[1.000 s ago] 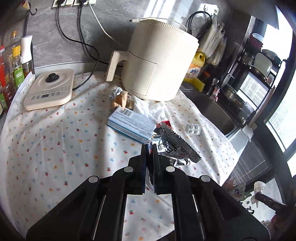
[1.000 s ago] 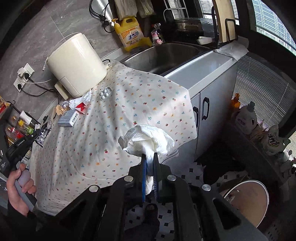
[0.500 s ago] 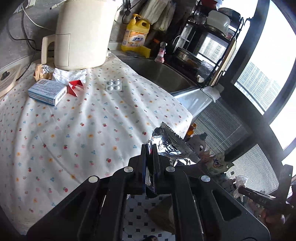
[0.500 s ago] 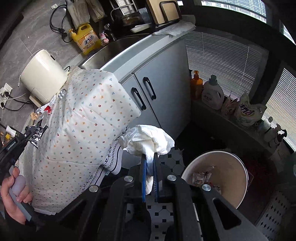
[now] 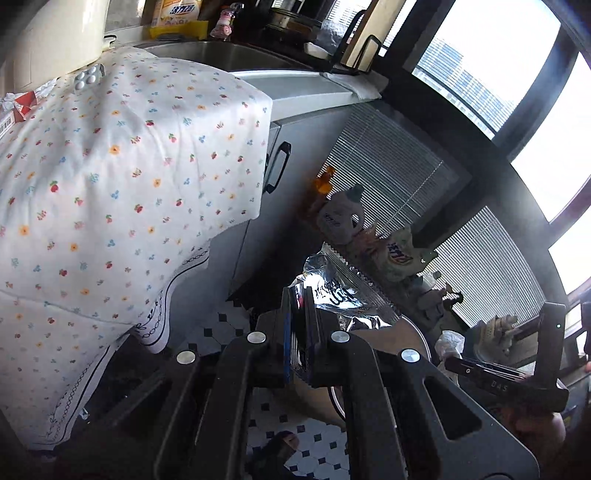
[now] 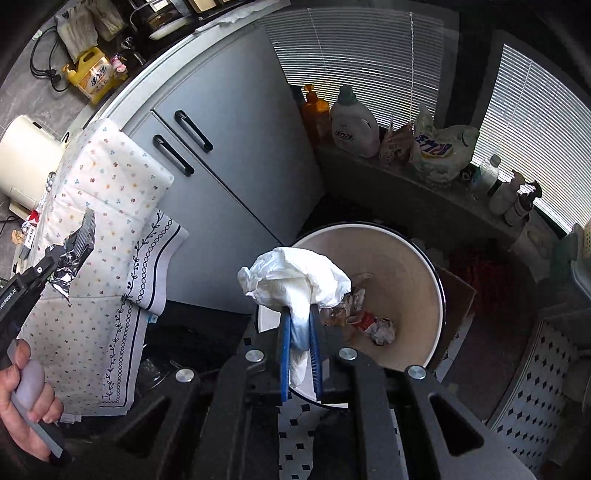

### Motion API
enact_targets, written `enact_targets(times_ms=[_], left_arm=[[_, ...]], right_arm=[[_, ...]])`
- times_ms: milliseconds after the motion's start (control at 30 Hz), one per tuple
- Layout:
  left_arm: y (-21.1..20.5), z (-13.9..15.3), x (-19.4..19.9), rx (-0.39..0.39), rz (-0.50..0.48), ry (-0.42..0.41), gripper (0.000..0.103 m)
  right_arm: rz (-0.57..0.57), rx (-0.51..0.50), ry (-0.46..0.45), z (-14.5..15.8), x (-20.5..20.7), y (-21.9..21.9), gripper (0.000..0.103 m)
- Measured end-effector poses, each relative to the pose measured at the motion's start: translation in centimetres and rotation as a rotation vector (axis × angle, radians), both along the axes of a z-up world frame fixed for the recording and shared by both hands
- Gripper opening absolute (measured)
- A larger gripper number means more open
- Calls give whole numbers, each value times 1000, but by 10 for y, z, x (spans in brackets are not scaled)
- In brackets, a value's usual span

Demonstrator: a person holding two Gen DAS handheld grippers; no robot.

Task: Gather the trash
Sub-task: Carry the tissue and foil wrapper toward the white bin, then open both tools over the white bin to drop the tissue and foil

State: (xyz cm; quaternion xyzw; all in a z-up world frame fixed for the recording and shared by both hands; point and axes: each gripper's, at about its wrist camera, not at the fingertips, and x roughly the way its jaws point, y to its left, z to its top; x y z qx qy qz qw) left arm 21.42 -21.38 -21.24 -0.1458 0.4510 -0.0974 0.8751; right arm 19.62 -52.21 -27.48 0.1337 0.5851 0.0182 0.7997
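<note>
Right gripper (image 6: pixel 299 317) points steeply down above the bin (image 6: pixel 424 266), a round cream tub with a dark rim standing on the tiled floor (image 6: pixel 546 354). A crumpled white tissue (image 6: pixel 295 280) sits between its blue pads. The jaws have just been opening and now stand parted, with the tissue draped in the gap. Whether the pads still press it I cannot tell; it has not dropped. Bin already holds trash: crumpled paper (image 6: pixel 382 330) and scraps of wrapper at the bottom.

Left gripper (image 5: pixel 297 295), jaws pressed together, pinching a silver foil wrapper (image 5: pixel 340 291) with dark print. Wrapper sticks out ahead of the fingertips, off the bench (image 5: pixel 314 92), over the floor beside the grey cabinet (image 5: pixel 255 236). The right wrist view shows the same wrapper at the left gripper's tip, in front of the hanging floral cloth (image 5: pixel 110 177), with a hand (image 6: pixel 26 398) on the handle below.

Still on the cloth-covered bench: a blister pack (image 5: pixel 88 76), a red scrap (image 5: pixel 24 105), and beside them the cream appliance (image 5: pixel 55 33). Detergent bottles (image 6: pixel 352 129) line the ledge under the window blinds.
</note>
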Motion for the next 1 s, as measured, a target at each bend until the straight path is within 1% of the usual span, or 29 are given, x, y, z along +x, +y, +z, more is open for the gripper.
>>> enact_targets(times_ms=[33,67,100,167,433,600,800,867,900,933,967,1000], left_arm=[[-9,-5,-1,-3,-13,9,6],[-17,-9,-2,-4,-26,18,6],[-25,-14,-2,-4,-40,26,6],[-40,-21,-4,-4,-69,43,6],[-100,-47,2,4,-209,104,6],[-134,-57,6,11,-305,129,6],[-175,-67,15,6,-401,144,7],[-186,-71,19,-7,-424,160,11],[-191,-71,21,-16,-433,169,22],[-194,-71,23,-18,-434,172,30],[-196,-69,24,-21,-433,163,42],[-197,-66,24,-25,-430,146,47]], right_arm=[[-13,-9,1,-3,-3,-6,37],[-26,-17,-1,-5,-5,-11,48],[-34,-16,-1,-6,-7,-16,50],[-46,-2,0,-7,-12,-26,50],[-128,-15,-20,2,-36,-68,50],[-196,-14,-31,11,-58,-91,51],[-252,-26,-41,23,-79,-112,52],[-263,-29,-43,26,-83,-117,52],[-266,-31,-45,28,-85,-119,52],[-269,-31,-47,30,-87,-121,52],[-270,-32,-50,31,-88,-122,52],[-271,-34,-53,32,-88,-122,52]])
